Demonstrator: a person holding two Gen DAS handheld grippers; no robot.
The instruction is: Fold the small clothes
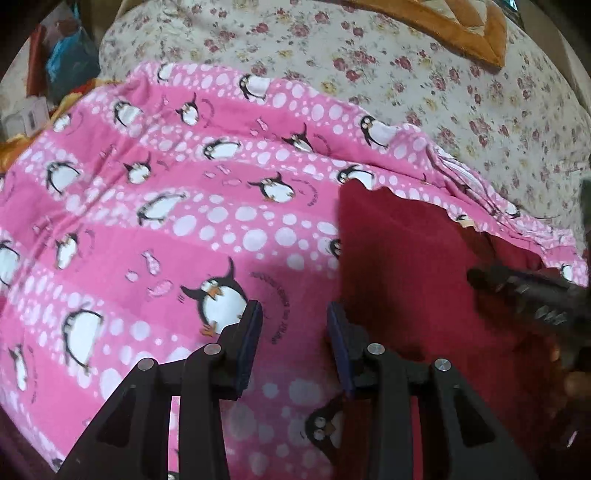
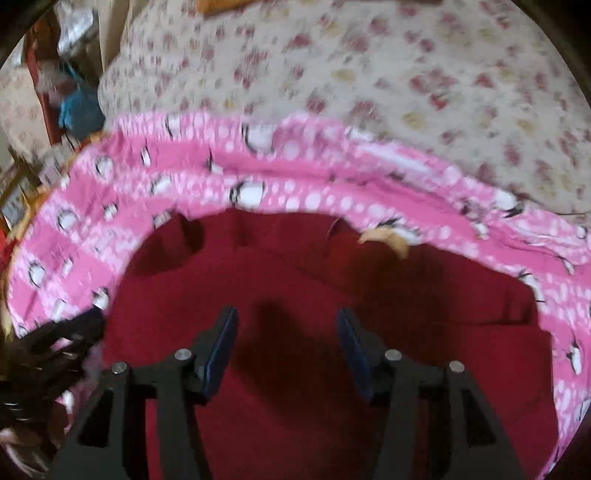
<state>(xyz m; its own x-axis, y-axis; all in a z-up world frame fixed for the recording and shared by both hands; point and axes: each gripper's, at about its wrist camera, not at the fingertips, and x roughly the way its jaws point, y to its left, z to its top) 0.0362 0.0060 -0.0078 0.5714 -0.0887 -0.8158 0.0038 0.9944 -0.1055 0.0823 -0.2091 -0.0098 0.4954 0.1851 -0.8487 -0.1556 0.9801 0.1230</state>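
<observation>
On the bed, the left claw (image 1: 295, 314) hangs empty and parted over the pink penguin cloth (image 1: 166, 206), the right claw (image 2: 288, 321) released above the dark red garment (image 2: 314, 295), which next needs regripping at an edge.

- One dark red garment (image 2: 314, 280), lying on top
- One pink penguin-print cloth (image 1: 166, 206) under it
- One flowered bedcover (image 1: 424, 74)
- One orange-edged cushion (image 1: 461, 26), partly seen
- Two grippers: left gripper (image 1: 295, 314), right gripper (image 2: 288, 317)
</observation>
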